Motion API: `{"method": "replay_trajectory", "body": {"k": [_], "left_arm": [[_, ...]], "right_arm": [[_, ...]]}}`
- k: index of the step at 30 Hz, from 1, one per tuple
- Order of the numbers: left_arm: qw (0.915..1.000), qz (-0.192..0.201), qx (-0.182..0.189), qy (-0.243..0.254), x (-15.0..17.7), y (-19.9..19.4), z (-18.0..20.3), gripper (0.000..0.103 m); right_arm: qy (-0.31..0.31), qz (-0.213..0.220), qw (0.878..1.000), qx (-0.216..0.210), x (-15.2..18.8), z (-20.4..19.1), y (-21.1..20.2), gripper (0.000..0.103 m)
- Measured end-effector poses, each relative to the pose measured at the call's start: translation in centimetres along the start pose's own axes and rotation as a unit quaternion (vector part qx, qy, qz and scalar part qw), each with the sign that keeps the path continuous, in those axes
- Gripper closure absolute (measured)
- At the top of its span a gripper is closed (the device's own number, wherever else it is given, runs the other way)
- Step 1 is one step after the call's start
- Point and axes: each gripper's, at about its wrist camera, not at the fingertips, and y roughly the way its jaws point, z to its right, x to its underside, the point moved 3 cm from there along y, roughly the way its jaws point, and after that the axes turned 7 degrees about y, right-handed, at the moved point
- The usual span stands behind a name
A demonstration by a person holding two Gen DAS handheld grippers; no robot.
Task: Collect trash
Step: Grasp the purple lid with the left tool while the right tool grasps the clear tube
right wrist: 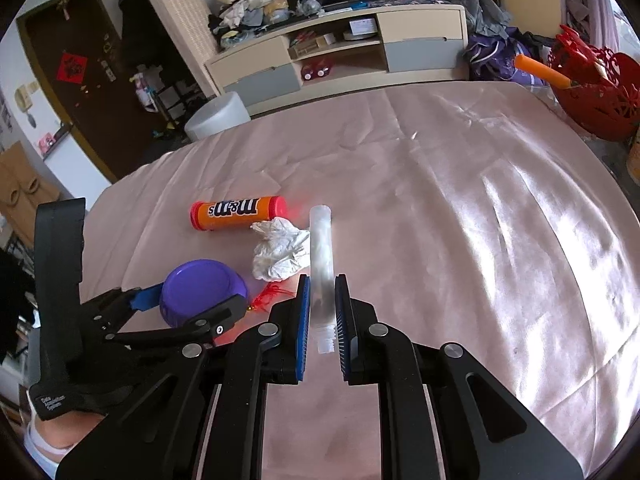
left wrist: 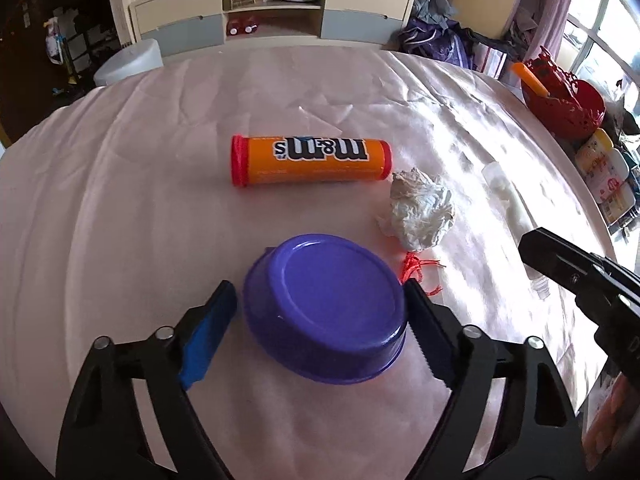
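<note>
A: Your left gripper point(left wrist: 320, 316) stands spread around the upturned smooth purple plastic bowl point(left wrist: 326, 304), right pad touching, left just off?

B: Yes. Your right gripper point(right wrist: 322, 312) pinches the clear ribbed tube point(right wrist: 321, 256). Crumpled tissue point(left wrist: 422, 210) sits beside the glossy orange cylinder point(left wrist: 310, 158) on pink satin cloth point(left wrist: 120, 200).

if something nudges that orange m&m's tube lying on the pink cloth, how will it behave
The m&m's tube is a smooth cylinder lying on its side, so a sideways nudge would probably set it rolling. The wrinkled pink cloth may slow it. It looks rigid, so it should keep its shape when gripped, though its glossy round wall could slip between pads. Whether it is full or empty cannot be told.
</note>
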Motion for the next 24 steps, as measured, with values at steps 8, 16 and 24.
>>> {"method": "replay_trajectory", "body": {"k": [8,16,24], "left_arm": [[0.9999,0.001,0.007,0.012,-0.4,0.0,0.5,0.038],[0.9997,0.009,0.01,0.018,-0.6,-1.0,0.8,0.066],[0.9992,0.03,0.011,0.023,-1.3,-2.6,0.9,0.096]], "right_arm": [[0.009,0.007,1.0,-0.002,-0.4,0.5,-0.6,0.089],[0.012,0.009,1.0,-0.002,-0.6,0.7,-1.1,0.089],[0.005,0.008,1.0,-0.004,-0.4,0.3,-1.4,0.089]]}}
